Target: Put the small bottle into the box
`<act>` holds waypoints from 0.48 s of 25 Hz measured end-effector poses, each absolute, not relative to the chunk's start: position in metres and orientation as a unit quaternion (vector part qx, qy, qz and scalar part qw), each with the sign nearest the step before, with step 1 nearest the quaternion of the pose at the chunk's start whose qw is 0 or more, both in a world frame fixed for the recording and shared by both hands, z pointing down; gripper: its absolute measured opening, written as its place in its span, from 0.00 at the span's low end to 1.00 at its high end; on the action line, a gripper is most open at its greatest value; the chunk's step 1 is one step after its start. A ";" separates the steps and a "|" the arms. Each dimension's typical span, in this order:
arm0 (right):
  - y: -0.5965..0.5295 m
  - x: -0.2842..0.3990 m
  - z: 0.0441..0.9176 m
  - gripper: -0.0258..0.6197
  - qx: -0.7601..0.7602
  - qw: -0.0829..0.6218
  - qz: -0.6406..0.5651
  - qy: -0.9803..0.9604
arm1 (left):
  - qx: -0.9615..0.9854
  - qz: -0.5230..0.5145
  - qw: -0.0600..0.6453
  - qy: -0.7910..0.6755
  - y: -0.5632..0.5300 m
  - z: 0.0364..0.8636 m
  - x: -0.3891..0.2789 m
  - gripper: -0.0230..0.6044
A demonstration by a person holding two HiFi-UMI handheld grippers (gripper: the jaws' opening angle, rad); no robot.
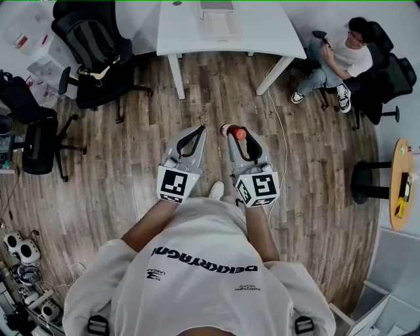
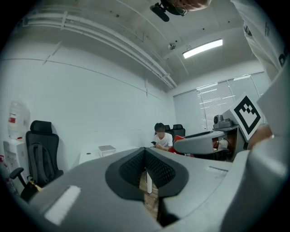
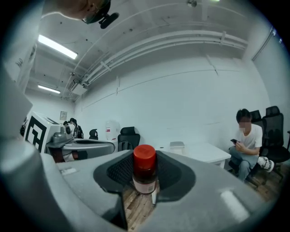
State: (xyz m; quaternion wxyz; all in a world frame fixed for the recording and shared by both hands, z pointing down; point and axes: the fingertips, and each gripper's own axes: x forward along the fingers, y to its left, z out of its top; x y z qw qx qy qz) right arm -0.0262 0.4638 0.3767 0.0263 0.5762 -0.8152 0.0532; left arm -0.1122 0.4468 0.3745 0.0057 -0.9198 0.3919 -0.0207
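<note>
While the right gripper's (image 1: pixel 236 135) fingers clasp the small bottle (image 3: pixel 145 174) upright, well apart from the box (image 1: pixel 216 18) on the desk (image 1: pixel 184 36), a jolt mid-carry could tip it out onto the floor (image 1: pixel 131 144). The left gripper's (image 1: pixel 195 134) fingers are clenched on nothing.

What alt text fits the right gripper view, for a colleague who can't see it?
The right gripper clamps a small brown bottle with a red cap upright between its grey jaws, above wooden floor. Beyond stand a white table and a black office chair; a seated person holds a phone.
</note>
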 end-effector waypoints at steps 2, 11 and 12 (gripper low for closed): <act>0.463 -0.022 0.376 0.26 0.574 0.022 0.056 -0.817 | -0.918 -0.022 0.004 0.395 0.446 0.375 -0.109 0.04; 0.457 0.016 0.374 0.26 0.553 0.025 0.047 -0.832 | -0.910 -0.025 0.012 0.414 0.447 0.373 -0.065 0.04; 0.456 0.020 0.374 0.26 0.549 0.024 0.046 -0.834 | -0.908 -0.027 0.012 0.417 0.447 0.374 -0.061 0.04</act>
